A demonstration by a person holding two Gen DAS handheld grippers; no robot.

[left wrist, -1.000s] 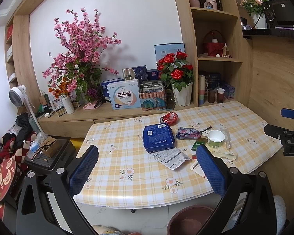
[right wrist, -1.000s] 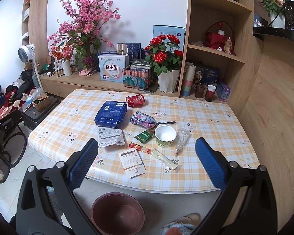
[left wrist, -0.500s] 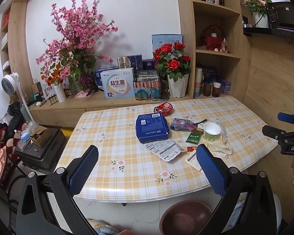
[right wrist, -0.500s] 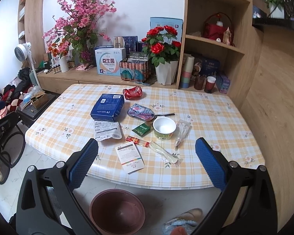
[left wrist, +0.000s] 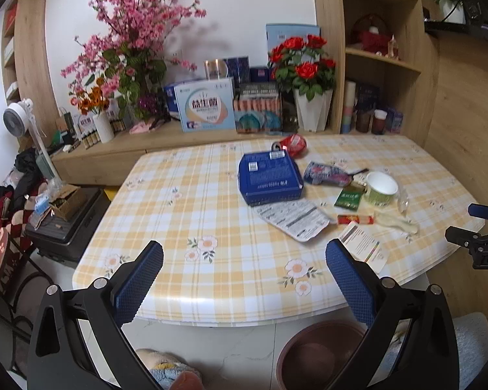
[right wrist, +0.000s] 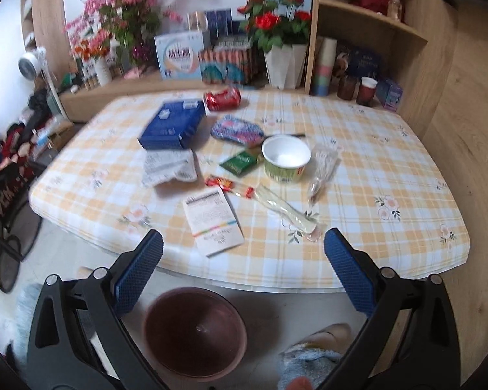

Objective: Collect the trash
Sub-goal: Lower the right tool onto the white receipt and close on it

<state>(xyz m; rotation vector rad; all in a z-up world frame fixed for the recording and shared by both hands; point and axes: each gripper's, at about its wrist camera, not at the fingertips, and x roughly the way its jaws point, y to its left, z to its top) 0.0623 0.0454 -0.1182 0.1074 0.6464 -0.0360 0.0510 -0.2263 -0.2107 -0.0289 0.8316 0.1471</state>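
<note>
Trash lies on the checked table (right wrist: 374,169): a blue box (right wrist: 172,125), a crushed red can (right wrist: 222,98), a white paper card (right wrist: 214,222), a green paper bowl (right wrist: 285,159), a green sachet (right wrist: 239,162), a red candy wrapper (right wrist: 229,187), clear plastic cutlery wrappers (right wrist: 284,208) and a white flat packet (right wrist: 169,167). A brown bin (right wrist: 194,331) stands on the floor below the table's near edge. My right gripper (right wrist: 243,260) is open and empty above the bin, short of the card. My left gripper (left wrist: 244,271) is open and empty over the table's near edge (left wrist: 211,292). The blue box (left wrist: 269,178) and bin (left wrist: 322,354) also show in the left wrist view.
A low wooden shelf (left wrist: 140,143) behind the table holds flower vases and boxes. A white pot of red roses (right wrist: 283,65) stands at the table's far edge. A wooden wall (right wrist: 471,130) is on the right. A dark case (left wrist: 65,224) and clutter sit on the floor at left.
Both grippers have moved forward and lower toward the table. The right gripper now tilts down over the bin and the near trash. Both stay open.
</note>
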